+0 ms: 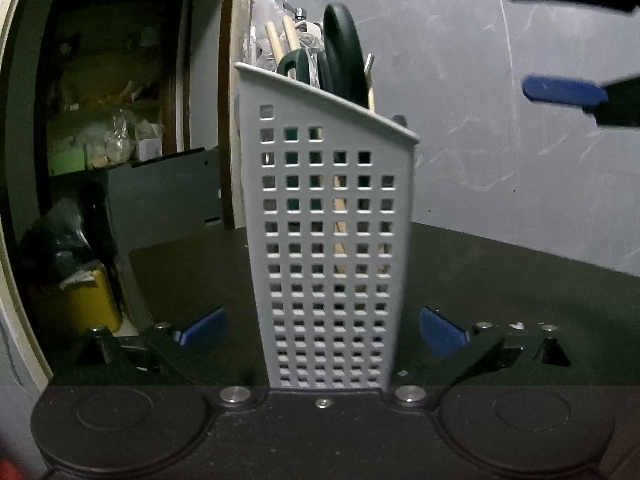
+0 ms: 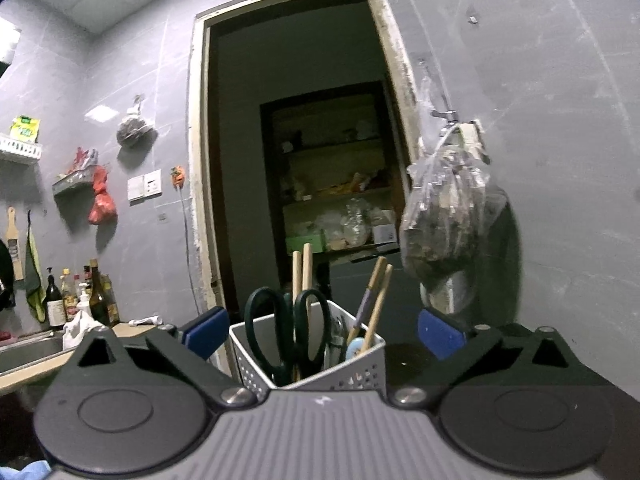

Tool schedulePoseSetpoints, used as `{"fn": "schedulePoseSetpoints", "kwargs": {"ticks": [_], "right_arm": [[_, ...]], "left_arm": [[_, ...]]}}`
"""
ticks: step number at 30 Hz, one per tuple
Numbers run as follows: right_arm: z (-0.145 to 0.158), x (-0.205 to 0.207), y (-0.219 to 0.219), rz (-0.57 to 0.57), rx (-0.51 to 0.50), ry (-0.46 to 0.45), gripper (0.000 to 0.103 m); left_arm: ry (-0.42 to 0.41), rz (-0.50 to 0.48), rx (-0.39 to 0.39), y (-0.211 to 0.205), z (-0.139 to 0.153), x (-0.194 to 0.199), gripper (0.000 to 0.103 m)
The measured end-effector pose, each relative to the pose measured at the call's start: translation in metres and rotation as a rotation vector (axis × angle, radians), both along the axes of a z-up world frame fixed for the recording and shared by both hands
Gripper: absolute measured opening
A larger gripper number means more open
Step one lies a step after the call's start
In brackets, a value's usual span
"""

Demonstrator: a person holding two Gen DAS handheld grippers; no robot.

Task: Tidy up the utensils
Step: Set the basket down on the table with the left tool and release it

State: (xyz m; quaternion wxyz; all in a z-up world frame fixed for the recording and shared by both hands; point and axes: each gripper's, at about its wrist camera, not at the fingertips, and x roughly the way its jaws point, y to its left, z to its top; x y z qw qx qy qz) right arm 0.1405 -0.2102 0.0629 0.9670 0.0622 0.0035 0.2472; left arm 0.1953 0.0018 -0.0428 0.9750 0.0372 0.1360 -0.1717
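i see a pale grey caddy (image 1: 328, 240) patterned with square holes, dark green scissors (image 2: 288, 332), tan wooden sticks (image 2: 302, 268), a black bench (image 1: 500, 272).

Both wrist views closely face utensil holder (image 1: 328, 240)

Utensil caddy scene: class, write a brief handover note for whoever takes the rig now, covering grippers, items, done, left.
Left gripper: open, pads clear of the grey caddy standing between them.
Right gripper: open, empty, at the caddy's rim.
Caddy stands upright on the dark counter, holding scissors and wooden chopsticks.
Done: those utensils are in.
Left: no loose utensils in view; check elsewhere.
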Motion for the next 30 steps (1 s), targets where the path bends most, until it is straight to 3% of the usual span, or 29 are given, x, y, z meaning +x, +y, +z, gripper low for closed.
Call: {"fn": "schedulePoseSetpoints", "kwargs": {"ticks": [11, 20, 24, 30], "right_arm": [[-0.013, -0.071, -0.013, -0.126, 0.047, 0.011, 0.103], [-0.018, -0.128, -0.016, -0.207, 0.055, 0.042, 0.103], [-0.016, -0.145, -0.015, -0.257, 0.011, 0.118, 0.103], [-0.021, -0.183, -0.003, -0.300, -0.076, 0.138, 0.103]], "left_arm": [[-0.060, 0.046, -0.094, 0.014, 0.029, -0.085, 0.102], [-0.009, 0.175, -0.094, 0.032, 0.061, -0.150, 0.102], [0.021, 0.251, -0.128, 0.044, 0.072, -0.181, 0.102], [0.005, 0.319, -0.141, 0.054, 0.082, -0.228, 0.102]]}}
